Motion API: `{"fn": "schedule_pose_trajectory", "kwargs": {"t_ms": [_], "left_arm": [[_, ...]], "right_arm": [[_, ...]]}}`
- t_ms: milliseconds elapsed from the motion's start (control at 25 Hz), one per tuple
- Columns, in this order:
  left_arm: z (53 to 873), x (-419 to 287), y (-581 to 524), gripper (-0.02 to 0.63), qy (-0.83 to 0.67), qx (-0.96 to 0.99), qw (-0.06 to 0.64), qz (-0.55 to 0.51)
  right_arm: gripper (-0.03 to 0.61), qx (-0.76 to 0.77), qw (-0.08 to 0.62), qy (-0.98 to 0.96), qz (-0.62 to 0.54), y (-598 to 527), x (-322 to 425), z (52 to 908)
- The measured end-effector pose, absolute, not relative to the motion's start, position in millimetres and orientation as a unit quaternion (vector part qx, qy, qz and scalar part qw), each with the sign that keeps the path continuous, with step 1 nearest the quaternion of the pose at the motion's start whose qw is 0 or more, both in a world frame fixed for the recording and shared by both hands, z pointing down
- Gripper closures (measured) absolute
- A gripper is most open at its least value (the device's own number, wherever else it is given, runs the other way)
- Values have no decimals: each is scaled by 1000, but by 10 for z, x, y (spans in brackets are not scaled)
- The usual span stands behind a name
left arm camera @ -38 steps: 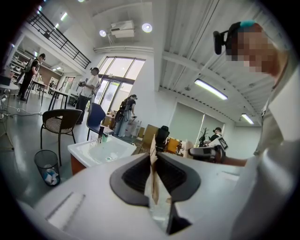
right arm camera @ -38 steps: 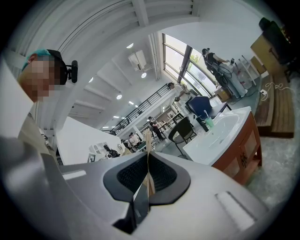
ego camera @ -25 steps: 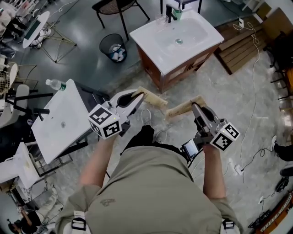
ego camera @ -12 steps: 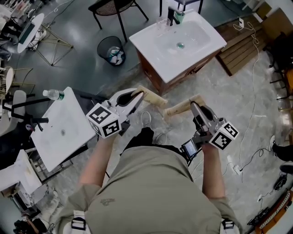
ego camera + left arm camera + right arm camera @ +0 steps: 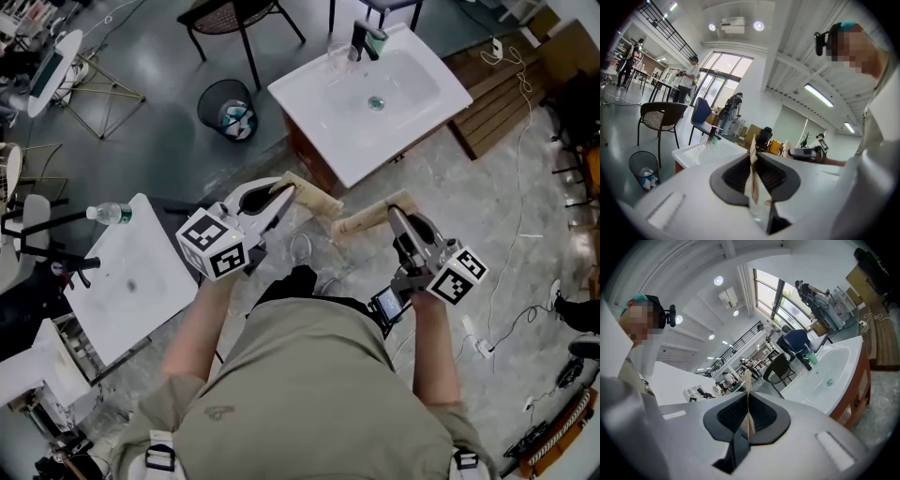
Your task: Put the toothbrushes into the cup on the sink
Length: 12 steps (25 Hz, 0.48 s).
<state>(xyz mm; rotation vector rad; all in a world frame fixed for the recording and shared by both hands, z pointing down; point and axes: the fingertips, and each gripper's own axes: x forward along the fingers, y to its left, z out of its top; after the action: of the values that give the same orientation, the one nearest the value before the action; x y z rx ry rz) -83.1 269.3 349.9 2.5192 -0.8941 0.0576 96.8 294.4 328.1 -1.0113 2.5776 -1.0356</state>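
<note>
A big open lab or workshop hall: a freestanding sink (image 5: 323, 84) on bare concrete floor (image 5: 159, 141), a chair (image 5: 230, 14), a bin (image 5: 228, 105), a desk (image 5: 141, 281).

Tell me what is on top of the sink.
On the back rim of the sink stand a black faucet, a green container and a clear cup. The basin shows only its drain. The cup's inside is too small to read.

A mesh waste bin (image 5: 226, 106) stands on the grey concrete floor (image 5: 159, 141). Behind it is a black chair (image 5: 228, 11); far right of it, a wooden pallet (image 5: 492, 98); nearer, a white table (image 5: 131, 281). Tall windows (image 5: 723, 70) and ceiling strip lights (image 5: 819, 95) brighten the room.
</note>
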Motion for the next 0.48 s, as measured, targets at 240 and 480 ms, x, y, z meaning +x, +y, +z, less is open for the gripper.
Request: {"fn": "schedule_pose_trajectory", "kwargs": {"t_ms": [240, 480], "left_arm": [[3530, -958, 2373, 569, -319, 917, 239, 22], [3524, -1003, 2109, 569, -305, 923, 235, 22]], "right_arm": [[560, -355, 89, 863, -349, 2682, 867, 3296], [560, -369, 88, 858, -347, 2473, 802, 3289]]}}
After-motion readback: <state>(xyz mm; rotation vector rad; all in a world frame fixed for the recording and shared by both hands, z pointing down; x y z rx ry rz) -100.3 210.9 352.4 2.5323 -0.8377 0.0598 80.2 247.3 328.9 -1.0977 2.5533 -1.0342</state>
